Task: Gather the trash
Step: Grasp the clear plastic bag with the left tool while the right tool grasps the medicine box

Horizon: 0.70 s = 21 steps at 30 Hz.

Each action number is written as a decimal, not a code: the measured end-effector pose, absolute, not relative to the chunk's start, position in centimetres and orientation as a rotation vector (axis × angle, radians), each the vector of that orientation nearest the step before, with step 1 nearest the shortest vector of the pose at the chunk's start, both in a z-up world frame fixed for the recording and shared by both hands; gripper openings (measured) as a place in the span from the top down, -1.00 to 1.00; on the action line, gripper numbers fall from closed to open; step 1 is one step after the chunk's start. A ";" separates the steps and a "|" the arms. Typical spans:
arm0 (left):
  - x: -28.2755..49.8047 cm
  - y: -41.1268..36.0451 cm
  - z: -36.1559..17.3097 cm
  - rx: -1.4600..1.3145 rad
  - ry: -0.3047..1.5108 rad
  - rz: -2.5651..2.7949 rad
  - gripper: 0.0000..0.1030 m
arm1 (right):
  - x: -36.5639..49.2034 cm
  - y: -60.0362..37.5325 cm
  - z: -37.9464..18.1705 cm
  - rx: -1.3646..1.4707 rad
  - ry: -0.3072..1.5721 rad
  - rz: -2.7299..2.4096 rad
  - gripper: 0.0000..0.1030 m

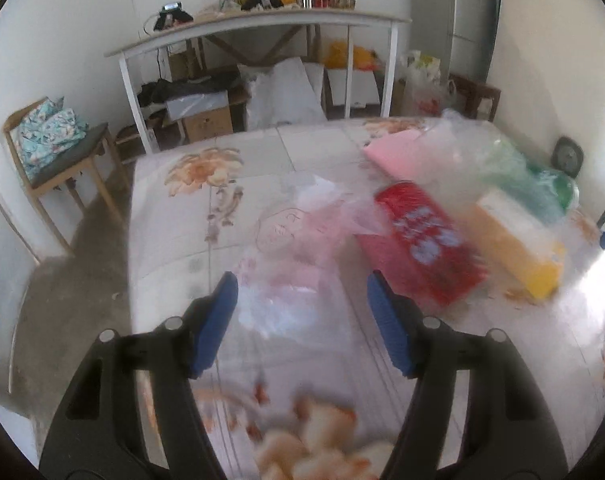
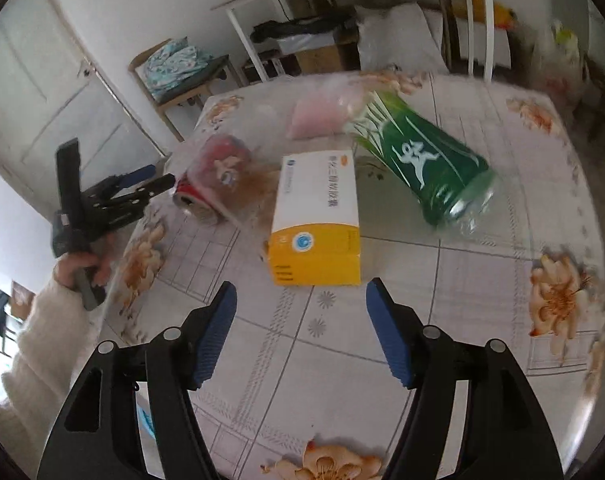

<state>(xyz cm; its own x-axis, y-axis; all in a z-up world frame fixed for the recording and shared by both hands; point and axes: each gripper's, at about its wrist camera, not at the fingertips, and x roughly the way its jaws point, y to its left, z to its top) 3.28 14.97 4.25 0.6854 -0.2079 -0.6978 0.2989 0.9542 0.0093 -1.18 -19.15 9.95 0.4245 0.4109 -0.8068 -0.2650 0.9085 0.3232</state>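
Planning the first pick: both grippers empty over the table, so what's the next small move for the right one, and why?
Probably ease the right gripper forward and down onto the yellow-and-white box. Its jaws stand open and empty, and the box lies directly ahead on the table, nearer than the green bottle or red can.

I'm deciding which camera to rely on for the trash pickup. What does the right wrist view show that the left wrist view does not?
Only the right wrist view shows the person's hand in a white sleeve holding the left gripper, a door, and the print on the green bottle.

Only the left wrist view shows the clutter on top of the white side table and a clear plastic bag lying ahead of its open jaws.

Both show the red can, the yellow-and-white box, the pink packet and the floral tablecloth.
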 end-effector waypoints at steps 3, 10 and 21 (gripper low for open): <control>4.4 15.4 3.5 0.115 0.788 -0.290 -0.20 | -0.1 -18.9 9.3 0.158 1.055 0.440 -0.28; 5.6 15.3 2.6 0.088 0.817 -0.296 0.20 | 2.8 -17.6 7.6 0.181 1.076 0.450 -0.38; 4.1 14.7 2.6 0.074 0.843 -0.288 0.57 | 3.2 -15.5 7.2 0.059 1.036 0.422 -0.43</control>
